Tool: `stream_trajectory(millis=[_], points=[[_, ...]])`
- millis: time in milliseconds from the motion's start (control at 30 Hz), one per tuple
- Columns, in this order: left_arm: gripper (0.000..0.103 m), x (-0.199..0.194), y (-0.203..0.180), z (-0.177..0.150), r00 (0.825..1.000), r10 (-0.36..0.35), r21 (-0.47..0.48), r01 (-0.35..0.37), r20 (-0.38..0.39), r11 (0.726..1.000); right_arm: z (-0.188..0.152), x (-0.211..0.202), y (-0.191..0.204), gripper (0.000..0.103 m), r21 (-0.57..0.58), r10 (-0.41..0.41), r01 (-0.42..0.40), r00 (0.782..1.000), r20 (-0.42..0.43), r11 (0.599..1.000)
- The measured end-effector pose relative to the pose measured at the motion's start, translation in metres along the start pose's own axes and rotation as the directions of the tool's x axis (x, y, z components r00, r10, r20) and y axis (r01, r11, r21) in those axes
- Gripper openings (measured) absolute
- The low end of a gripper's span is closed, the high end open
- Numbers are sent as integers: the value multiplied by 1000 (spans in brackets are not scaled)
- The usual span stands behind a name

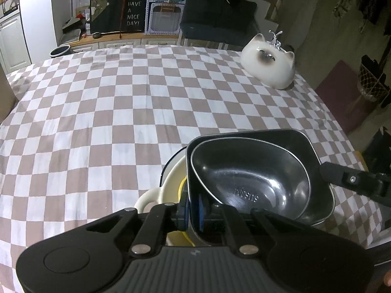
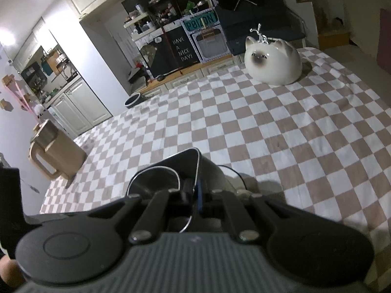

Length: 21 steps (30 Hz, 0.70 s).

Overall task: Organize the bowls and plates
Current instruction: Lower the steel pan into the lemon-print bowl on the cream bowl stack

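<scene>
A squarish steel bowl (image 1: 300, 144) holds a smaller steel bowl (image 1: 244, 171) nested inside it. My left gripper (image 1: 193, 210) is shut on the outer bowl's near left rim, blue pads pressed to both sides of the wall. My right gripper (image 1: 325, 173) clamps the opposite rim. In the right wrist view my right gripper (image 2: 195, 195) is shut on the steel bowl (image 2: 210, 171), with the inner bowl (image 2: 154, 180) to its left. Right under the steel bowls sits a cream dish (image 1: 171, 178) with a handle and something yellow (image 1: 182, 188) inside.
A checkered cloth (image 1: 97, 122) covers the table. A white cat-shaped ceramic (image 1: 268, 66) stands at the far right, also the cat ceramic (image 2: 272, 61) in the right view. A beige jug (image 2: 56, 156) stands at the table's left edge.
</scene>
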<state>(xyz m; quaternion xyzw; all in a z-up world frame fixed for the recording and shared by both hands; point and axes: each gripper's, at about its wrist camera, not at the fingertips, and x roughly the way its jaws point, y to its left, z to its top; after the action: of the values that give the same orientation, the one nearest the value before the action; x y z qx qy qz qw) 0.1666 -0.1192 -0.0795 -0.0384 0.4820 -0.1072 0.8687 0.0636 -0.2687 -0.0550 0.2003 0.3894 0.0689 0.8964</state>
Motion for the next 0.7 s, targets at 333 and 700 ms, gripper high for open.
stream_trajectory(millis=[333,700], points=[[7,8,-5,-2,1000,-4,9,5,-26,1000,-1,1,-3,5,-4,-25,25,999,-35,1000],[11,25,-13,-5,997,19,45,-16,-74,999,0,4,-5,5,-9,-36,35,998,-52,999]])
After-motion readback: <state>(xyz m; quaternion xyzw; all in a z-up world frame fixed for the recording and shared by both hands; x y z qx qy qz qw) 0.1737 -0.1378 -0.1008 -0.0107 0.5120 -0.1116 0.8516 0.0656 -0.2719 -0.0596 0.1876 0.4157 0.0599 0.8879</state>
